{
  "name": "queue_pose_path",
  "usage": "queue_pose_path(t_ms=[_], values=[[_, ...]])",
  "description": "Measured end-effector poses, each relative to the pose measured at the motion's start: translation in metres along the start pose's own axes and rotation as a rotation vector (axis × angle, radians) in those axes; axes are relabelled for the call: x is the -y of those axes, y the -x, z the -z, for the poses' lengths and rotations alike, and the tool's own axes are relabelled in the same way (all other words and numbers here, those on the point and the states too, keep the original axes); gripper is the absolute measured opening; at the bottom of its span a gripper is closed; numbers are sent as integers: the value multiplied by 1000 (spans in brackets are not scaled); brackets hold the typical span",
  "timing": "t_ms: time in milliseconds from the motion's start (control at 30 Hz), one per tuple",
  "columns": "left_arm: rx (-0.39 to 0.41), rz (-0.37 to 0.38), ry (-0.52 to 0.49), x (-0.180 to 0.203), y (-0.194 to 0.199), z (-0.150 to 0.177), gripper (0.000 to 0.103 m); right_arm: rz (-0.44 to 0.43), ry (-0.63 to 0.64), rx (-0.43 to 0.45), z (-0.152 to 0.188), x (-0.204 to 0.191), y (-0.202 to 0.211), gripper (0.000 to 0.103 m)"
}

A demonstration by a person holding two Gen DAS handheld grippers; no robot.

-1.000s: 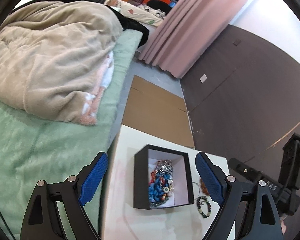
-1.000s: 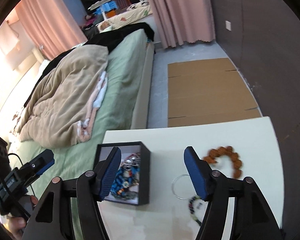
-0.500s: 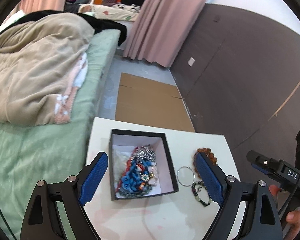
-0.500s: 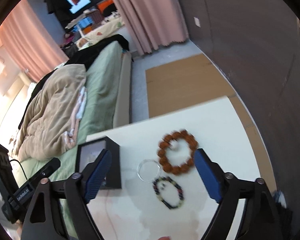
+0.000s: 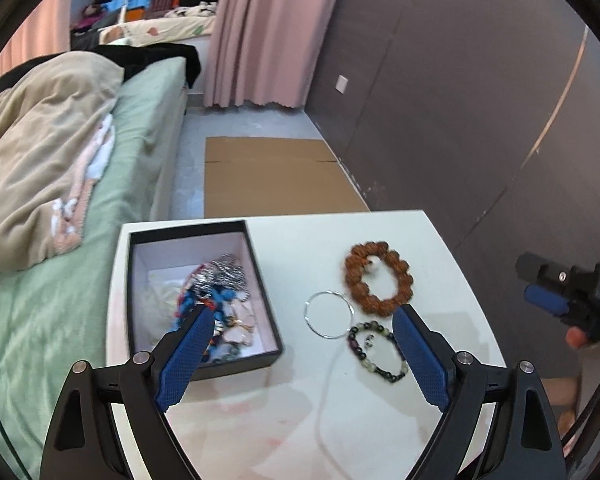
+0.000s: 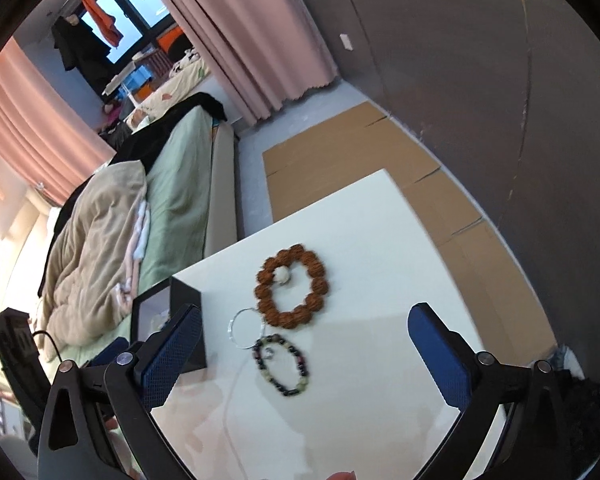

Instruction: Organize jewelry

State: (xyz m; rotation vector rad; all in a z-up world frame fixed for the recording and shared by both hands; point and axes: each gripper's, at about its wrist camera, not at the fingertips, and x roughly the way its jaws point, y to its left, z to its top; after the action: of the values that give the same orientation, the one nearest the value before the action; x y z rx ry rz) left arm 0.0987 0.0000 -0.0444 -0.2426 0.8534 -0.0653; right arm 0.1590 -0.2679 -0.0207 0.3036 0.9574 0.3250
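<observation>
Grippers hover over a white table (image 5: 380, 240) strewn with jewelry. The right gripper (image 6: 304, 356) has just been opening its jaws and now stands wide and empty, with three pieces lying on the table between its blue pads (image 6: 440, 360). The left gripper (image 5: 300, 356) is also spread wide and empty, one pad over the near corner of the black box (image 5: 260, 264), the other just beside the dark bracelet (image 5: 376, 350).

Nearest the right gripper lies that dark bracelet (image 6: 282, 364), small mixed beads on what looks like a stretch cord, light and floppy; it would likely sag and roll if pinched by one bead, so a grip across the strand seems safest. Touching it on the box side is a thin metal hoop (image 6: 246, 328), stiff, slick and nearly flat on the tabletop, probably the hardest to lift; the pads would need to close across its wire edge. Beyond both sits the brown bracelet (image 6: 292, 292) of large knobbly beads, apparently the heaviest and the easiest to hold, its rough beads offering purchase anywhere round the ring.

Already in the open box is a tangle of beads and chains (image 5: 216, 300), soft and prone to snagging. A bed (image 5: 156, 120) runs alongside the table.
</observation>
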Motion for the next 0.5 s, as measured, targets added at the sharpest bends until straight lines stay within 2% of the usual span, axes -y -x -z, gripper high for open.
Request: queue_pose_path(t_ms=[133, 267, 367, 500], values=[[-35, 4, -62, 18, -10, 7, 91, 1, 25, 27, -3, 7, 6, 103], [-61, -6, -120, 36, -19, 16, 89, 0, 22, 10, -6, 18, 9, 103], [-78, -4, -158, 49, -26, 22, 83, -6, 4, -8, -8, 26, 8, 103], [-105, -6, -204, 63, -38, 29, 68, 53, 0, -11, -9, 36, 12, 103]])
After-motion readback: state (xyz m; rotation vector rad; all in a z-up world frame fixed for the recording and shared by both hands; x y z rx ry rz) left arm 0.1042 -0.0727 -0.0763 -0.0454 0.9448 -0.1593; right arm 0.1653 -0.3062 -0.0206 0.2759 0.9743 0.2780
